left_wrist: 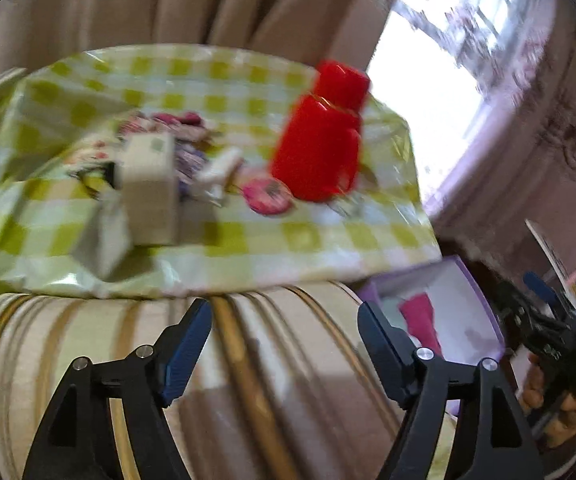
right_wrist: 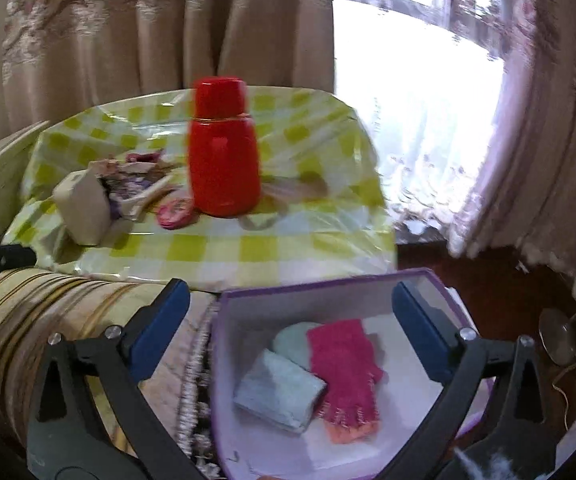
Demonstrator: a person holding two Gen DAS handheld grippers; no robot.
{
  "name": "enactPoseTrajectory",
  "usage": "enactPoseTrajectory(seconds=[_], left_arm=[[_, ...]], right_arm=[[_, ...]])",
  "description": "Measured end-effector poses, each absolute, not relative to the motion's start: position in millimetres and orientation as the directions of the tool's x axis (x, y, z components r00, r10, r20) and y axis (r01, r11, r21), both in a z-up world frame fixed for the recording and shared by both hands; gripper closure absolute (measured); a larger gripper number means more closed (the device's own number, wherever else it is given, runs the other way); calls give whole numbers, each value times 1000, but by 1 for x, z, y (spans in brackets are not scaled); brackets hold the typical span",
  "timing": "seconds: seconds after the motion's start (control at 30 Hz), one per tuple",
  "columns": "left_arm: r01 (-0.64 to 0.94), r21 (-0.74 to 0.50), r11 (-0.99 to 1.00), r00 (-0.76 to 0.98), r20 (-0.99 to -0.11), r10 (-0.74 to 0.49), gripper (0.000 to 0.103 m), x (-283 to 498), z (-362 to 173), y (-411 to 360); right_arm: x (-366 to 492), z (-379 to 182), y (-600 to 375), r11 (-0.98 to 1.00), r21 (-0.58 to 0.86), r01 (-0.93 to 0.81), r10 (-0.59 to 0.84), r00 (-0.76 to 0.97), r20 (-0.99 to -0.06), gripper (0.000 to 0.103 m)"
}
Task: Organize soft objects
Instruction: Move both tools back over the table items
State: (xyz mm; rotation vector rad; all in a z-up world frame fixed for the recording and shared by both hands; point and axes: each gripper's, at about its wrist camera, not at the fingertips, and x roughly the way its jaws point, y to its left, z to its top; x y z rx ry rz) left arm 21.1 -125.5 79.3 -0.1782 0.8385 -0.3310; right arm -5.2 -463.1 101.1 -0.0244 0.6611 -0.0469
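Both jaws wide, right gripper (right_wrist: 291,312) tilted over box (right_wrist: 224,360)

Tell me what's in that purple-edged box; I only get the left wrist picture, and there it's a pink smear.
Observer: In the right wrist view the box holds a pink knitted glove with an orange cuff.
Operator: Anything else inside?
Observer: Yes, a pale blue folded cloth lies beside the glove, with a mint-coloured piece behind it.
Operator: Is the right claw gripping any of it?
Observer: No. The right claw hangs open above the box with nothing between its fingers.
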Motion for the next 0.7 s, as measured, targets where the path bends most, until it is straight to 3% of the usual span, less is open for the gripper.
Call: enactPoseTrajectory(seconds=[0.3, 0.53, 0.7], left_arm=[[106, -220, 970, 683, -693, -232, 26, 16, 72, -57], [27, -280, 960, 677, -701, -224, 26, 18, 62, -12], [7, -291, 957, 680, -700, -218, 26, 24, 56, 2]], right_arm=[[-3, 97, -416, 988, -86, -126, 51, 803, -594, 1], [7, 87, -406, 972, 109, -210, 232, 745, -626, 1], [17, 81, -399, 969, 127, -212, 243, 723, -647, 1]])
